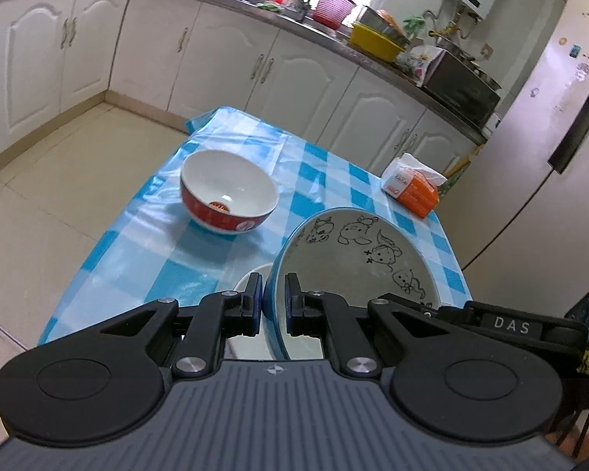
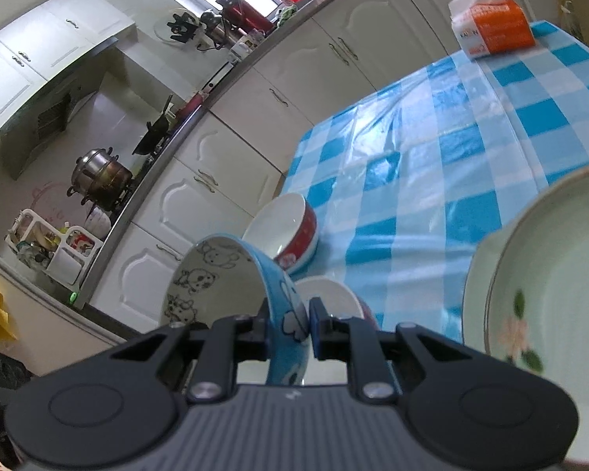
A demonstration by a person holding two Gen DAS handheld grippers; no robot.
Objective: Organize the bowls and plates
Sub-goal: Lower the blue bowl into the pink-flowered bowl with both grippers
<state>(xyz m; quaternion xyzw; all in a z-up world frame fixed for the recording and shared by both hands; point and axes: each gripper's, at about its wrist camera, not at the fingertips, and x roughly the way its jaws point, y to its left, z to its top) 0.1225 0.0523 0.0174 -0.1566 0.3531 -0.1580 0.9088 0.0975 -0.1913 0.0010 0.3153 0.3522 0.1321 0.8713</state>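
Observation:
My left gripper [image 1: 274, 300] is shut on the rim of a blue bowl with cartoon animals inside [image 1: 357, 255], held tilted above the table. My right gripper [image 2: 288, 324] is shut on the opposite rim of the same blue cartoon bowl [image 2: 216, 274]; its tip shows in the left wrist view [image 1: 506, 324]. A red bowl with a white inside [image 1: 227, 192] stands on the checked tablecloth beyond, also in the right wrist view [image 2: 290, 231]. Another white-inside bowl [image 2: 330, 298] sits right under the held bowl. A pale green flowered plate [image 2: 549, 314] lies at the right.
The table wears a blue-and-white checked cloth [image 1: 326, 165]. An orange tissue pack [image 1: 412, 186] lies at its far right corner, also in the right wrist view [image 2: 491, 29]. White kitchen cabinets [image 1: 216, 51] and a cluttered counter surround the table; a fridge [image 1: 549, 117] stands right.

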